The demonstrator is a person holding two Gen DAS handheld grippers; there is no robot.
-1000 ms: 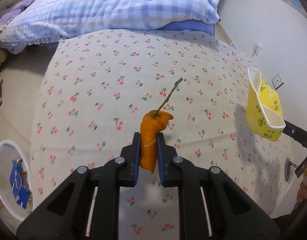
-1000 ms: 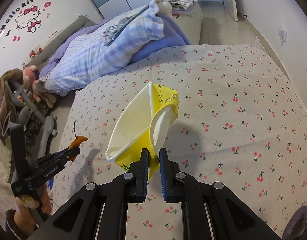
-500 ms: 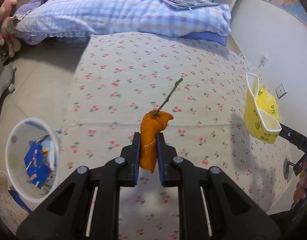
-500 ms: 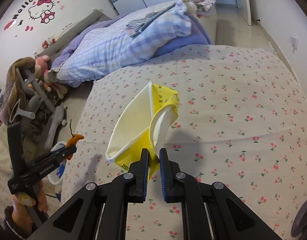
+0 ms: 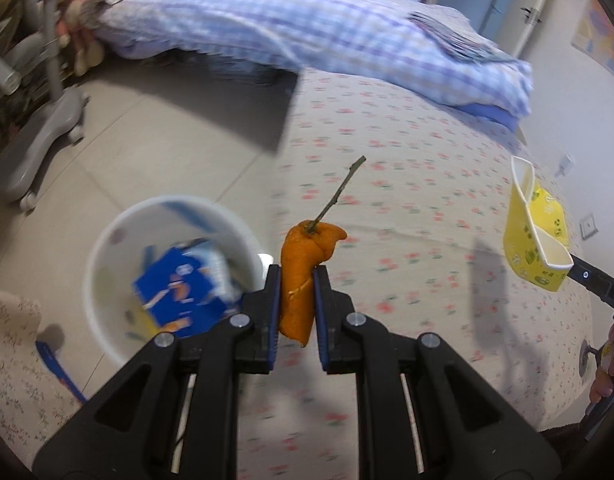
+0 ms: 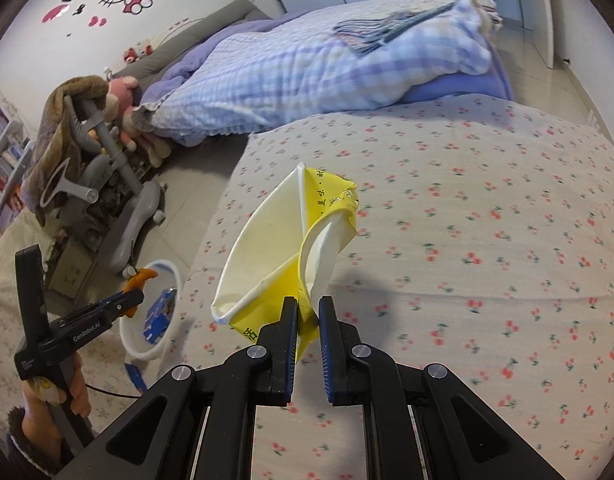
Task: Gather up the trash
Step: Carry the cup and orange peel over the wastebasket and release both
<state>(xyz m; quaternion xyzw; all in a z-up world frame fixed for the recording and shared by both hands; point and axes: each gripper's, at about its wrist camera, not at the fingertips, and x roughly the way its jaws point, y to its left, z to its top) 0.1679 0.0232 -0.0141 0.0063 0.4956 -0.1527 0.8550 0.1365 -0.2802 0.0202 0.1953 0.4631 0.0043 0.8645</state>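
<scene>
Orange peel beside gripper marked "GenRobot.AI".

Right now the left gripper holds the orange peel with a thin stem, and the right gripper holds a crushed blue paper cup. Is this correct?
Not fully. The crushed paper cup in the right gripper is yellow with a white inside, not blue, as the right wrist view shows. The left gripper does hold the orange peel with a thin stem.

White bin stands on tiled floor beside cherry-print bed
</scene>
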